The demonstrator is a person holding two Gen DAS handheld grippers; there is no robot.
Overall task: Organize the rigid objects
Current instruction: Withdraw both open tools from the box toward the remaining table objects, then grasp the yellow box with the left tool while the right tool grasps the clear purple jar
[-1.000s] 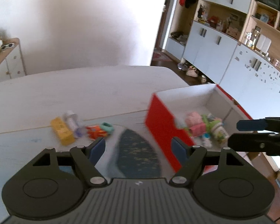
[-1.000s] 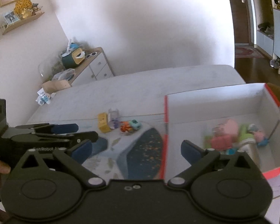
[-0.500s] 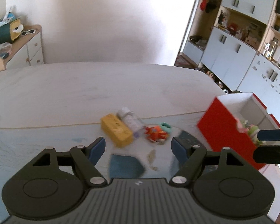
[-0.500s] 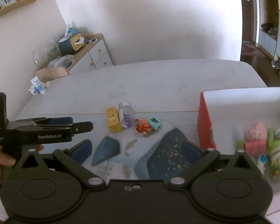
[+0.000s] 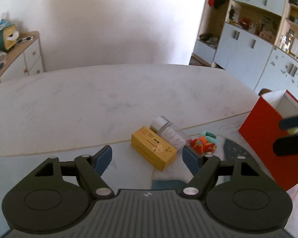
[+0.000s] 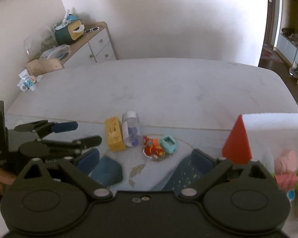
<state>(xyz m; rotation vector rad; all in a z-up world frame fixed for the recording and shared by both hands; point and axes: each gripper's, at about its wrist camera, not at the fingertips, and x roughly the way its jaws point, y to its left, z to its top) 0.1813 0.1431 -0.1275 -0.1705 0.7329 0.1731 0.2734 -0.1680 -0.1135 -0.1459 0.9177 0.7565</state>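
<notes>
On the table we see, left to right, a yellow box, a clear jar, an orange toy, a teal toy and the red bin. Our left tool and right tool hover spread wide, holding nothing.

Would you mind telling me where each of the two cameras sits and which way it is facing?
Left wrist: rides on the left gripper, facing the yellow box on the table; its open fingers show, with the right gripper at the right edge.
Right wrist: rides on the right gripper, facing the table's far wall; its open fingers show, with the left gripper at left.
Shared: yellow box, clear jar, red box.
</notes>
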